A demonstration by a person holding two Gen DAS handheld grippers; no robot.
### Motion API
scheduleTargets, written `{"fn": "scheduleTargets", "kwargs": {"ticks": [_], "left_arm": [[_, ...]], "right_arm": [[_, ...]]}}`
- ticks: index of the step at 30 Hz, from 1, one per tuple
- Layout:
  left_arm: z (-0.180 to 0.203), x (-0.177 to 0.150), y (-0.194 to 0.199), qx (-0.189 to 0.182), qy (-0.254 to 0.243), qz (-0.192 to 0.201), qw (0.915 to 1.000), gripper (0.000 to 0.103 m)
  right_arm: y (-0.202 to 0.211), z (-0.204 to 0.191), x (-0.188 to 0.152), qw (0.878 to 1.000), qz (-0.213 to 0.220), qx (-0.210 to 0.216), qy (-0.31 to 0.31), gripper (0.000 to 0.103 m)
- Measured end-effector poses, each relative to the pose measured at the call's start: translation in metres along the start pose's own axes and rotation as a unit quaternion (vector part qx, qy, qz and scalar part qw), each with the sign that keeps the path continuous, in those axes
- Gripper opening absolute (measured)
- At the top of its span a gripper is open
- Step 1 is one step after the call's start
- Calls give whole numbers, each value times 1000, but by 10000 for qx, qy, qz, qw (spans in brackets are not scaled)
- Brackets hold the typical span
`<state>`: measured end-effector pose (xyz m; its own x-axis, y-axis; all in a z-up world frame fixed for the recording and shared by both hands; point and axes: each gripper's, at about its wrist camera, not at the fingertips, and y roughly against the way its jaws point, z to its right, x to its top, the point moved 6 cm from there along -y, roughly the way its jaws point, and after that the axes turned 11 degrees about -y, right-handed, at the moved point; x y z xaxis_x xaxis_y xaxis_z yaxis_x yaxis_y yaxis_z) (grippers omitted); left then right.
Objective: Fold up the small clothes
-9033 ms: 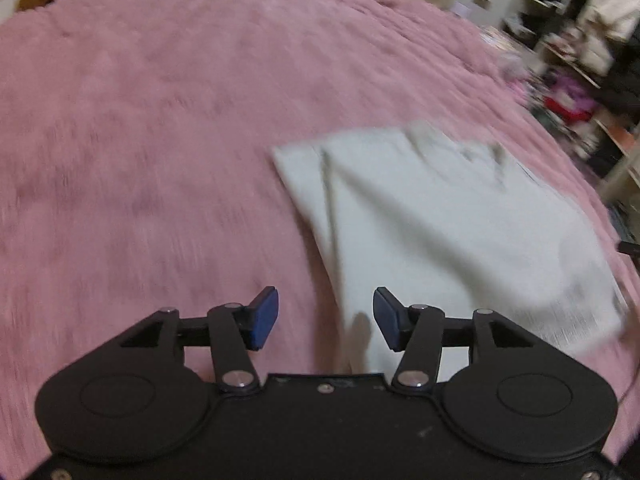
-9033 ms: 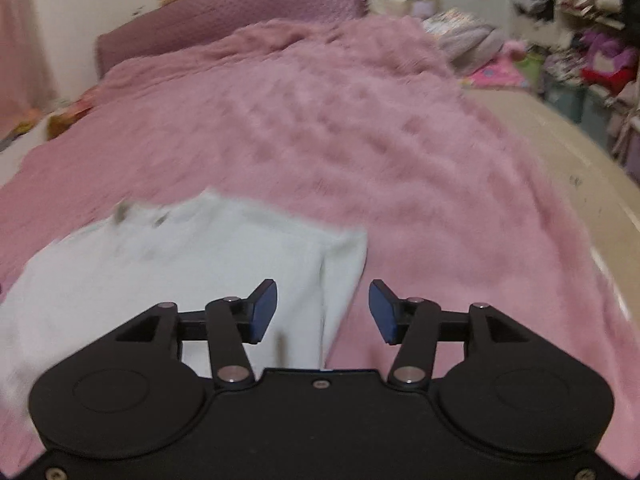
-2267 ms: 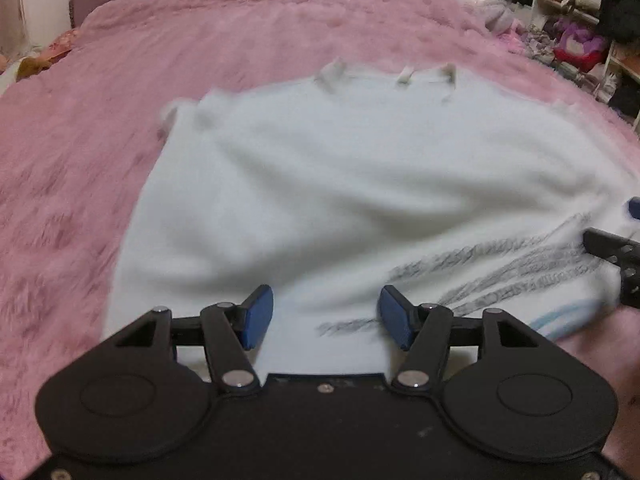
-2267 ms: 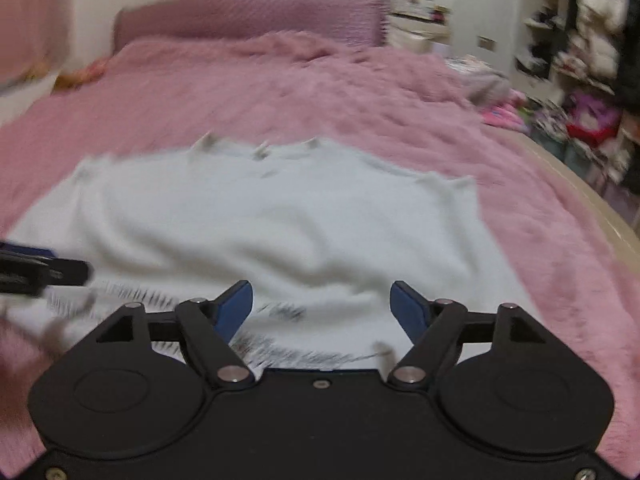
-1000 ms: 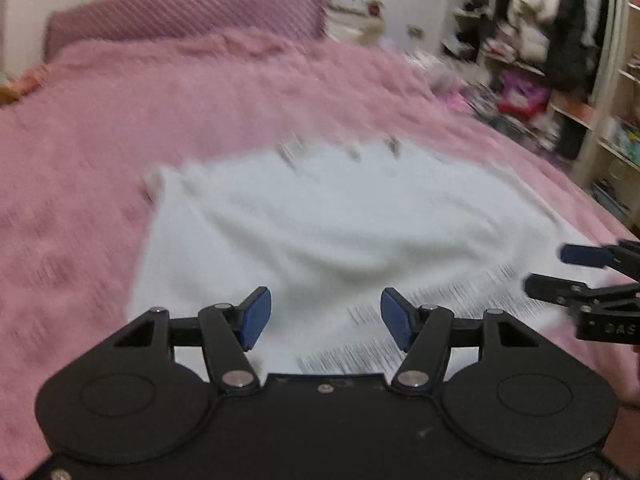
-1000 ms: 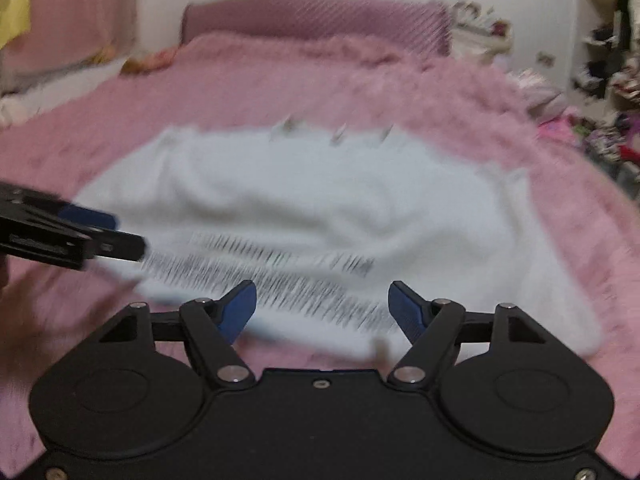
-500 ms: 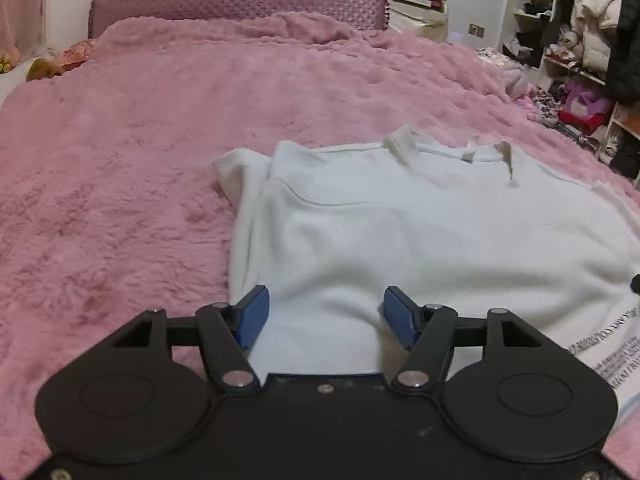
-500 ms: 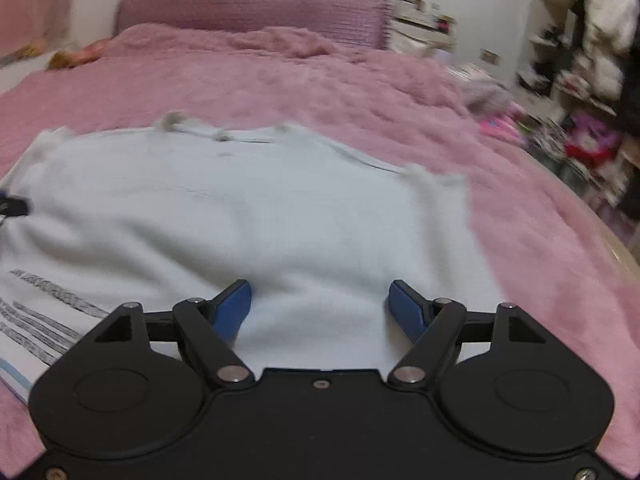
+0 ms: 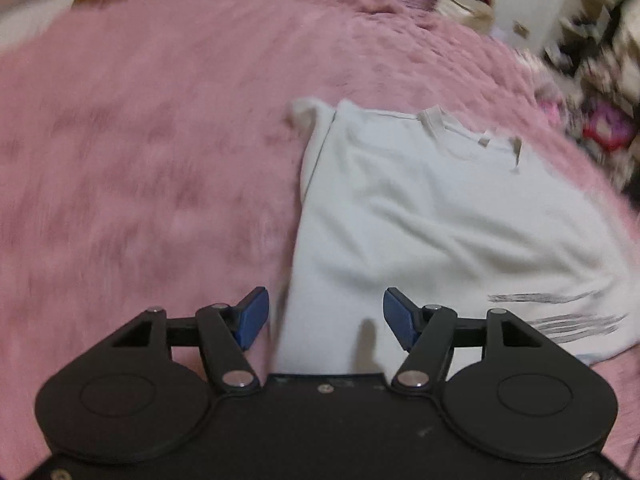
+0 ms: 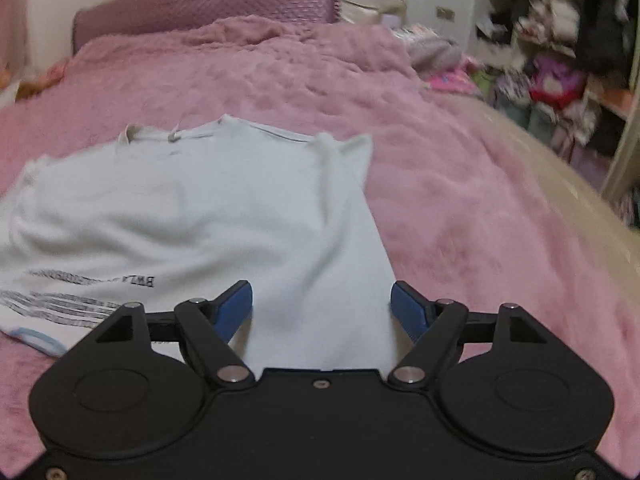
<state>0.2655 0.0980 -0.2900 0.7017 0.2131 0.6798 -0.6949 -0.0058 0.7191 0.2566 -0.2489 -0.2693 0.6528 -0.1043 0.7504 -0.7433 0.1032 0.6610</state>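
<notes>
1. We hold the left gripper (image 9: 325,322) above the near left corner of a pale white T-shirt (image 9: 432,224). Its blue pads stand wide apart with nothing pressed between them; the shirt's left edge runs up between the jaws, lying below them.

2. We hold the right gripper (image 10: 322,308) over the shirt's near right corner. Its jaws are spread and empty, the cloth's right edge lying beneath the gap.

3. The T-shirt (image 10: 208,216) lies flat on a fluffy pink blanket (image 10: 460,184) covering the bed. Its collar (image 9: 468,130) points away from us, toward the purple headboard (image 10: 208,4).

4. The left sleeve (image 9: 306,114) looks tucked along the shirt's side. The right sleeve (image 10: 344,152) bunches at the far right corner.

5. Lines of dark print (image 10: 76,292) cross the near hem. The letters are too blurred for us to read.

6. To the right of the bed stand open shelves (image 10: 560,52) crowded with clothes and toys. Blur keeps us from telling which item sits on which shelf.
</notes>
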Motion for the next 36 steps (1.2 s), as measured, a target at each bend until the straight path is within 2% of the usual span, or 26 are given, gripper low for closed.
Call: {"fn": "scheduleTargets", "kwargs": {"ticks": [3,5,7,9,11,15,17,20,23,26,28,30,32,36], "left_arm": [[1,-20,11,-389,656,-26,9971,65],[1,-26,13,-433,1001,38,9940,65],[-3,-28,10,-573,1524,43,9866,65],[-2,-27,4,-823,1841,89,9794,64],[-2,-25,1,-883,1993,95,9759,64],[7,-22,-3,-817,1975,72,9769,65],[8,-26,-3,-791,2079,54,9749,65],[-1,-38,12,-991,2605,202,9602,65],[-4,-46,19,-1211,2971,282,9467,65],[-10,-51,30,-1158,3324,357,9353,65],[-12,-60,41,-997,3512,347,9303,65],[-11,-71,43,-1122,3621,245,9250,65],[-7,-75,40,-1242,3588,251,9248,65],[0,-59,31,-1209,3390,462,9318,64]], "right_arm": [[14,18,-8,9950,-88,366,-930,74],[15,28,-15,9859,-209,684,-1512,74],[11,39,-25,9723,-505,885,-2105,74],[10,52,-35,9492,-729,1102,-2855,74],[9,63,-38,9258,-635,1468,-3425,74],[-9,70,-36,9068,-591,1523,-3886,73],[-15,65,-29,9088,-535,1548,-3837,73],[-28,58,-19,9204,-560,1404,-3607,73],[-35,59,-13,9193,-558,1424,-3626,73],[-38,60,-16,9181,-546,1442,-3652,73],[-36,60,-17,9222,-504,1450,-3550,73],[-31,60,-21,9281,-517,1473,-3381,73],[-29,58,-22,9325,-491,1476,-3261,73],[-30,56,-23,9367,-395,1472,-3153,74]]}}
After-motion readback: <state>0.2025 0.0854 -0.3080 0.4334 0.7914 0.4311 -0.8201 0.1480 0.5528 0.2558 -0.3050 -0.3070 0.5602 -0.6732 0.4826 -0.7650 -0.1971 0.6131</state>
